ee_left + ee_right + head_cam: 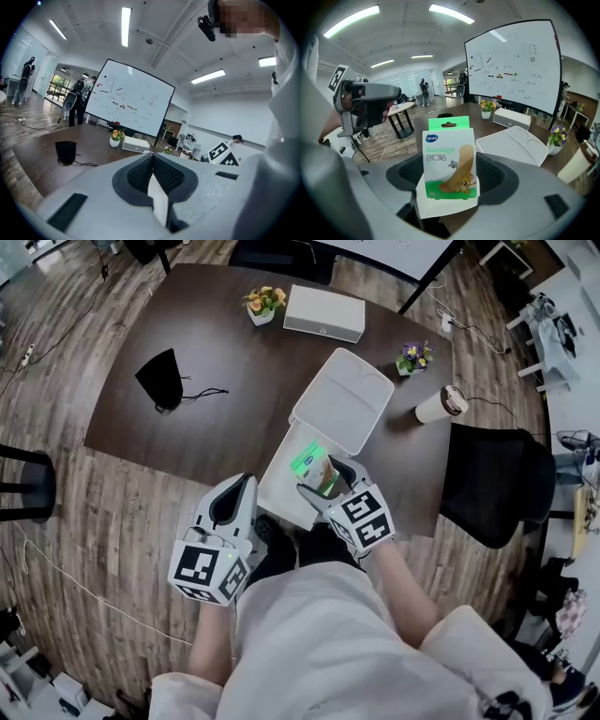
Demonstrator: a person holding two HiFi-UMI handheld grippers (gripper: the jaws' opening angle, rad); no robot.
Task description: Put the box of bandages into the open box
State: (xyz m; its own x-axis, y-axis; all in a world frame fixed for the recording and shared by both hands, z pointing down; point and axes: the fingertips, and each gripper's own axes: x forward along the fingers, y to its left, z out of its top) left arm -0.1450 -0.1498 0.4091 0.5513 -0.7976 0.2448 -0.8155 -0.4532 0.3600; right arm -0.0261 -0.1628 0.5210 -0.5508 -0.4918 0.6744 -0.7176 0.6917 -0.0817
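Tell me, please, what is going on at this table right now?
A person holds a gripper in each hand at a dark wooden table. The right gripper has its jaws shut on a green-and-white cardboard box of bandages, held over the base of the open white box with its lid raised. The left gripper is empty, jaws together, just beside that box. The bandages are not yet released.

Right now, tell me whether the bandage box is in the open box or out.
Out: the right gripper grips the bandage box upright over the open box, not set down in it.
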